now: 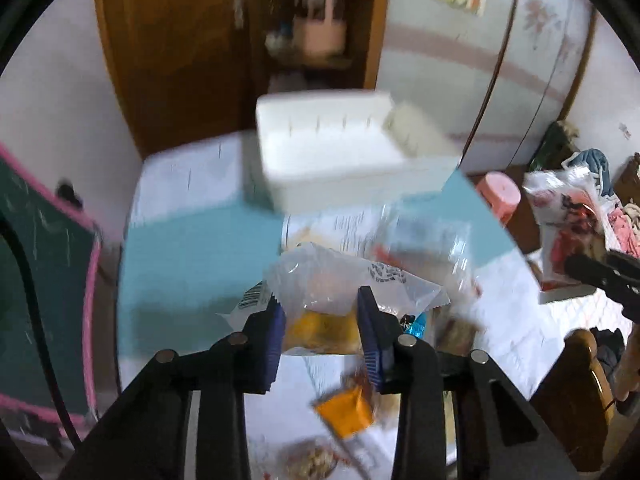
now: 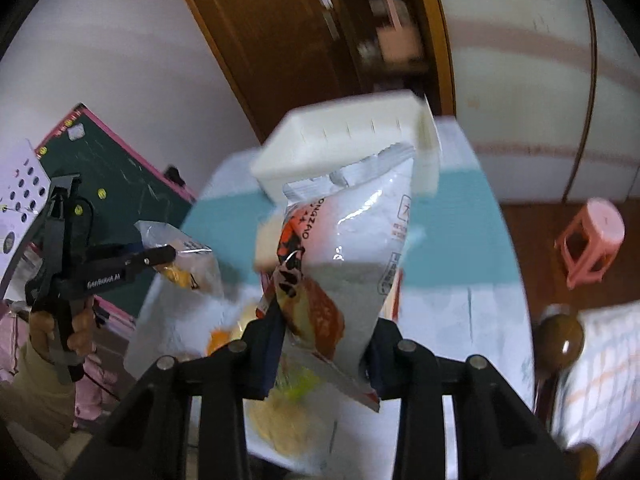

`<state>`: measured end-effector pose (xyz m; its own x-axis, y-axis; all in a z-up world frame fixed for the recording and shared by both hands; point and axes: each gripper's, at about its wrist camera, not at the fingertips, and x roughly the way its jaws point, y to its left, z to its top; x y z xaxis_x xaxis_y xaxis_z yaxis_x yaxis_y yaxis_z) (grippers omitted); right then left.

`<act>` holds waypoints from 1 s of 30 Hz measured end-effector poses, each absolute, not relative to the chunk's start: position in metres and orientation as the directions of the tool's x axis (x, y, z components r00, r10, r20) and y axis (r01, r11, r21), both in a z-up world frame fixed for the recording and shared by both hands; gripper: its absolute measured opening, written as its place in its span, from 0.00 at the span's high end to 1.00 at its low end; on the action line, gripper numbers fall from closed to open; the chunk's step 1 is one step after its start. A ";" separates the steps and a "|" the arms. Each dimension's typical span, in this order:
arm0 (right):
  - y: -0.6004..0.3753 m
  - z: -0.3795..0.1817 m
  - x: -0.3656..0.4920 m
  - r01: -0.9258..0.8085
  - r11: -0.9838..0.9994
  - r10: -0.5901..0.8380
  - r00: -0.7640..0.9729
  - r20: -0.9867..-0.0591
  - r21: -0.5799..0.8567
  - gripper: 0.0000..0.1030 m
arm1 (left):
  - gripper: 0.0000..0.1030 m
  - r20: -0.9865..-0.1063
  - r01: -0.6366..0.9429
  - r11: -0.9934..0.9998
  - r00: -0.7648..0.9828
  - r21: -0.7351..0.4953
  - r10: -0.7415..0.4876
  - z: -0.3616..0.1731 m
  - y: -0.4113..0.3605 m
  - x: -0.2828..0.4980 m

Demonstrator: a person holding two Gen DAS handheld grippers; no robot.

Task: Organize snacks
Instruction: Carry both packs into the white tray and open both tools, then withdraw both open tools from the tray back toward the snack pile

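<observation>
My left tool (image 1: 320,332) is closed on a small clear plastic snack bag with yellow food inside (image 1: 332,300). The bag sits between the two blue pads, up off the table. My right tool (image 2: 324,344) is closed on a bigger white and silver snack bag with a red and orange picture (image 2: 352,240). That bag stands up tall between the fingers, also in the air.

Just below the tools, more snacks lie loose on the table with the white and light blue cloth (image 1: 192,248). I can see a small orange packet (image 1: 346,412) and a clear wrapped pack with red on it (image 1: 424,240). Other packs there are too blurry to name.

Farther back on the table sits a white plastic box with thin slits in its side (image 1: 328,160). Its top is open. I cannot see anything inside it from here, but part of the inside is hidden.

I think I am in the carry step, with one snack in each tool and both heading for the box. Next I need to bring each bag over the open top, lower it in, and open the tool. The tall bag may tip, so I should go slow.

Past the table there is a pink plastic stool (image 2: 592,240) on the floor.
</observation>
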<state>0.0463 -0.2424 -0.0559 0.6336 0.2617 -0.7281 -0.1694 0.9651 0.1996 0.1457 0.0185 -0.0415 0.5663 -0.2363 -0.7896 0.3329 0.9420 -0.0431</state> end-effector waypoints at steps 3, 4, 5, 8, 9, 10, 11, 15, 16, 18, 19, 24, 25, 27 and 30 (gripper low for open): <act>-0.235 -0.032 0.072 -0.175 0.972 0.236 0.690 -0.684 0.159 0.66 | 0.69 -0.741 0.345 0.938 0.626 -0.018 -0.244 -0.012 0.001 0.166; -0.233 -0.025 0.082 -0.170 0.974 0.224 0.708 -0.669 0.147 0.66 | 0.69 -0.726 0.346 0.938 0.643 -0.008 -0.243 -0.003 -0.004 0.174; -0.232 -0.018 0.092 -0.162 0.977 0.212 0.722 -0.658 0.137 0.66 | 0.69 -0.712 0.345 0.939 0.660 0.004 -0.240 0.004 -0.010 0.185; -0.229 -0.003 0.132 -0.140 0.983 0.186 0.750 -0.635 0.123 0.66 | 0.69 -0.667 0.333 0.942 0.712 0.044 -0.220 0.024 -0.031 0.222; -0.229 -0.001 0.152 -0.127 0.985 0.174 0.755 -0.632 0.120 0.66 | 0.69 -0.658 0.324 0.944 0.724 0.055 -0.210 0.028 -0.038 0.237; -0.225 -0.002 0.165 -0.116 0.987 0.160 0.760 -0.630 0.111 0.66 | 0.69 -0.655 0.317 0.947 0.729 0.061 -0.202 0.030 -0.045 0.250; -0.225 -0.002 0.180 -0.105 0.989 0.145 0.761 -0.633 0.101 0.66 | 0.69 -0.655 0.310 0.948 0.731 0.069 -0.192 0.031 -0.053 0.266; -0.227 -0.015 0.242 -0.062 0.994 0.107 0.732 -0.673 0.091 0.63 | 0.58 -0.674 0.258 0.965 0.720 0.039 -0.165 0.020 -0.071 0.316; -0.228 -0.021 0.255 -0.051 0.995 0.097 0.722 -0.685 0.088 0.62 | 0.51 -0.679 0.254 0.967 0.713 0.013 -0.178 0.016 -0.072 0.325; -0.231 -0.031 0.277 -0.032 0.995 0.093 0.701 -0.707 0.099 0.57 | 0.30 -0.679 0.235 0.972 0.712 -0.015 -0.182 0.006 -0.074 0.345; -0.234 -0.038 0.286 -0.014 0.995 0.083 0.689 -0.720 0.102 0.52 | 0.10 -0.676 0.228 0.974 0.715 -0.012 -0.176 0.001 -0.075 0.351; -0.239 -0.059 0.296 0.008 0.993 0.082 0.646 -0.759 0.114 0.49 | 0.02 -0.642 0.248 0.968 0.747 0.025 -0.175 -0.007 -0.080 0.350; -0.239 -0.060 0.296 0.006 0.994 0.079 0.640 -0.764 0.108 0.49 | 0.02 -0.646 0.253 0.967 0.743 0.030 -0.174 -0.009 -0.081 0.349; -0.238 -0.064 0.292 0.003 0.996 0.070 0.636 -0.768 0.093 0.49 | 0.02 -0.652 0.249 0.968 0.740 0.037 -0.165 -0.012 -0.079 0.346; -0.237 -0.065 0.287 0.005 0.995 0.075 0.627 -0.776 0.101 0.49 | 0.02 -0.661 0.230 0.973 0.729 -0.009 -0.178 -0.014 -0.071 0.341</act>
<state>0.2866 -0.2365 -0.0649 0.6267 0.0755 -0.7756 0.0047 0.9949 0.1006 0.3406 -0.0713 -0.0136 0.7289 -0.1784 -0.6610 0.2299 0.9732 -0.0093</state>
